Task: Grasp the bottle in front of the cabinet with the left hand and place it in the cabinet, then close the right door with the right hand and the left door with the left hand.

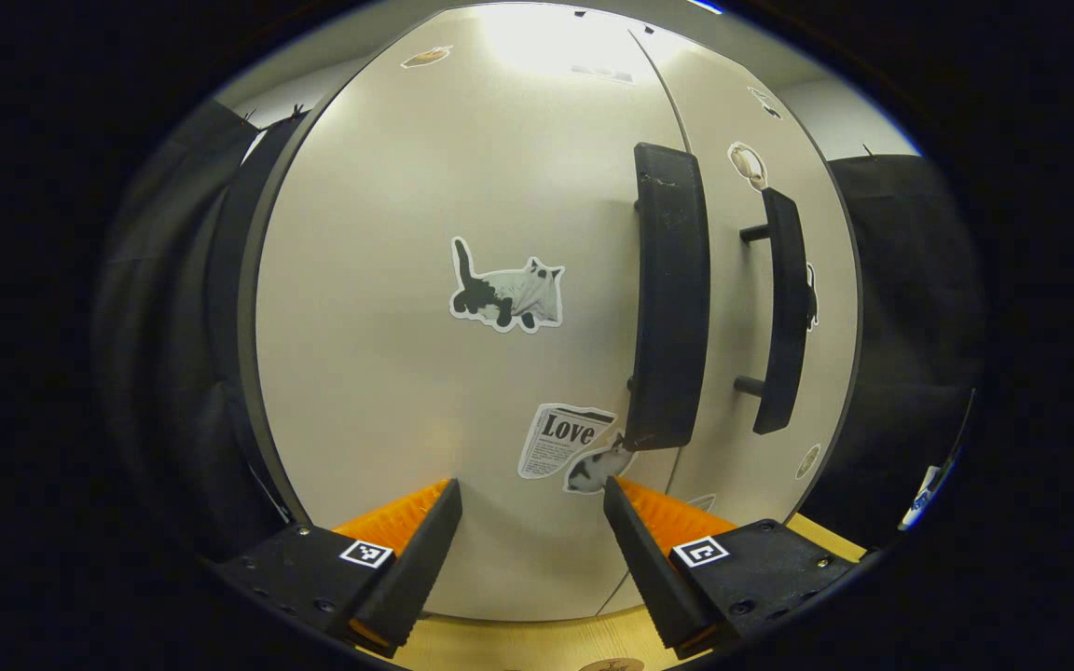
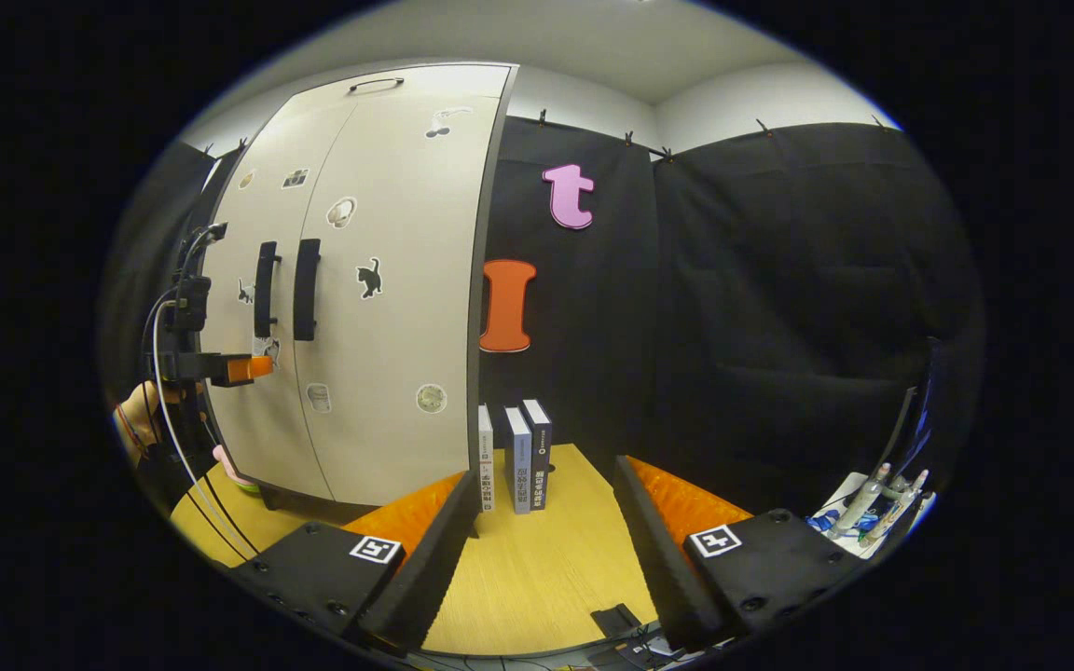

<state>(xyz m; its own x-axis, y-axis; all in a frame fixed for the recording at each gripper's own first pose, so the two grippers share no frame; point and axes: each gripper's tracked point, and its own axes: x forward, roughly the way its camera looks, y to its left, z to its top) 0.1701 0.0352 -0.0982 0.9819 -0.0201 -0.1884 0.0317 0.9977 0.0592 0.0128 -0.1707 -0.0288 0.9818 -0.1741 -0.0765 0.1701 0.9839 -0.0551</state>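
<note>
1. Left gripper (image 1: 530, 550) is sitting right up against the left door (image 1: 425, 308), jaws standing wide apart and gripping nothing; whether the fingertips are touching the panel, I cannot tell.
2. Just between those fingers, a newspaper sticker (image 1: 557, 438) is showing the word "Love"; a cat sticker (image 1: 507, 294) in black and white is sitting above it.
3. Beyond, the left door's dark handle (image 1: 672, 298) is standing upright beside the right door's handle (image 1: 779, 312); both doors are lying flush, so the cabinet is closed; any bottle inside is hidden.
4. Right gripper (image 2: 544, 545) is hanging well back over the wooden table (image 2: 537, 578), jaws spread wide, holding nothing.
5. Past it, three books (image 2: 514, 457) are standing upright just beside the cabinet (image 2: 388, 280); their spine writing is too small to read.
6. Farther off in the right gripper view, the left gripper (image 2: 237, 368) is pressing near the left door, a hand (image 2: 141, 419) behind it.
</note>
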